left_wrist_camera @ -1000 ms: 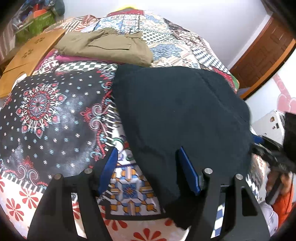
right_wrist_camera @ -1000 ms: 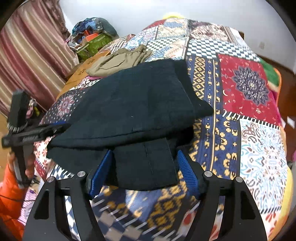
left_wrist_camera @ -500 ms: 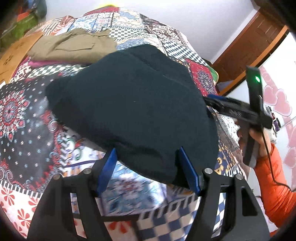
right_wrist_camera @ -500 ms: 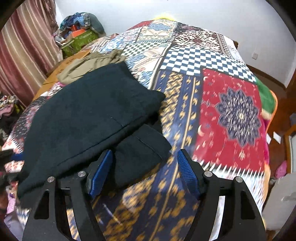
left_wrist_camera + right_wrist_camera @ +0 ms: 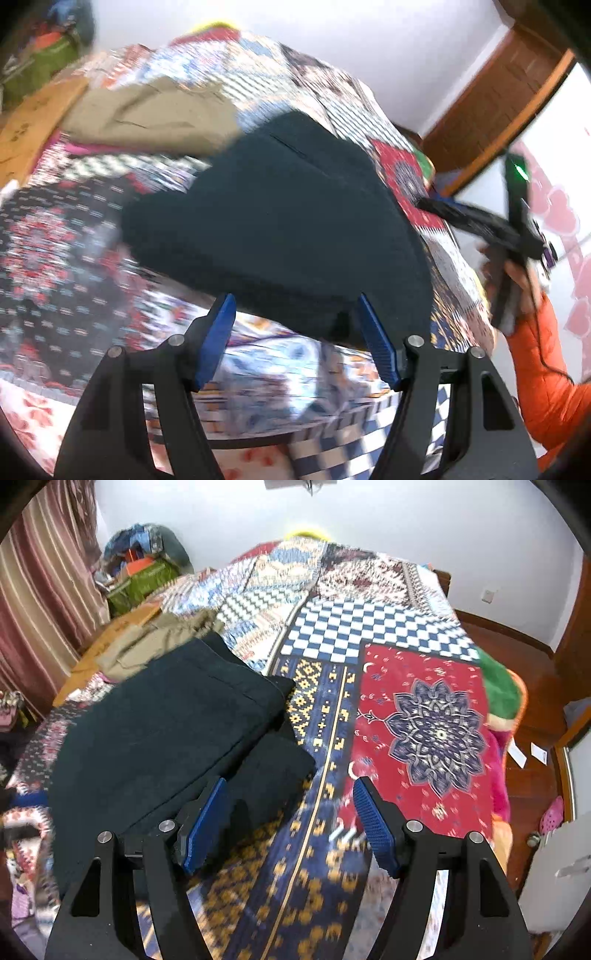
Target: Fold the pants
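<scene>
Dark folded pants (image 5: 159, 731) lie on a patchwork bedspread (image 5: 417, 716), near khaki pants (image 5: 155, 114). Left tool (image 5: 297, 332) and right tool (image 5: 291, 819) hover spread, pinching nothing. No readable writing shows.

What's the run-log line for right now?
dark pants: folded on bedspread | left gripper: open, empty | right gripper: open, empty | khaki pants: beyond
</scene>
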The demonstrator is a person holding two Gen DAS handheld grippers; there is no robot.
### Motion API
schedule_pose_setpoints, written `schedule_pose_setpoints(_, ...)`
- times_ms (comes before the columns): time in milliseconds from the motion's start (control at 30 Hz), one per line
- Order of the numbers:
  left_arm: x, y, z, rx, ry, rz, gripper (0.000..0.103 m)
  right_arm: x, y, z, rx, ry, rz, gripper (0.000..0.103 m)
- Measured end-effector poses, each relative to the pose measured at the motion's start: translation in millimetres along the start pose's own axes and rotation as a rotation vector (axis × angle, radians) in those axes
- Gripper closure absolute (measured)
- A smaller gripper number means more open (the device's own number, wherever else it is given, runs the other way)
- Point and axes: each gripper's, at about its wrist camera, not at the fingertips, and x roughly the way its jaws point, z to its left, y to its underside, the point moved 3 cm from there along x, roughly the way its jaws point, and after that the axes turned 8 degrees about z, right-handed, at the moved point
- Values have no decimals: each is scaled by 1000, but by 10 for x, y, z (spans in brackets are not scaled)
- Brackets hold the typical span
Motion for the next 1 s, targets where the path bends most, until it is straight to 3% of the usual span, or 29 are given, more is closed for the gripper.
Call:
schedule_pose_setpoints(133,-168,-202,516,-82,-91,-59,25,-371,137,176,6,-52,-54,36)
schedule_pose_setpoints(267,-36,-425,957,-158,-133,-39,20,-500,186,479,-17,-102,-76,30)
schedule_pose_setpoints(467,389,-508,1100,-146,-153,29,19,-351,325,985,-50,-228,-27,28)
schedule_pose_setpoints(600,617,-446,1015,-139,-153,48,19,-87,441,1224,-105,-198,48,28)
schedule_pose_setpoints(833,550,-373,880,-85,-113,55,49,197,542,1164,-146,-164,97,27)
schedule_pose_setpoints(1000,450,-267,660,-27,-130,60,53,171,555,1009,-155,-130,91,27)
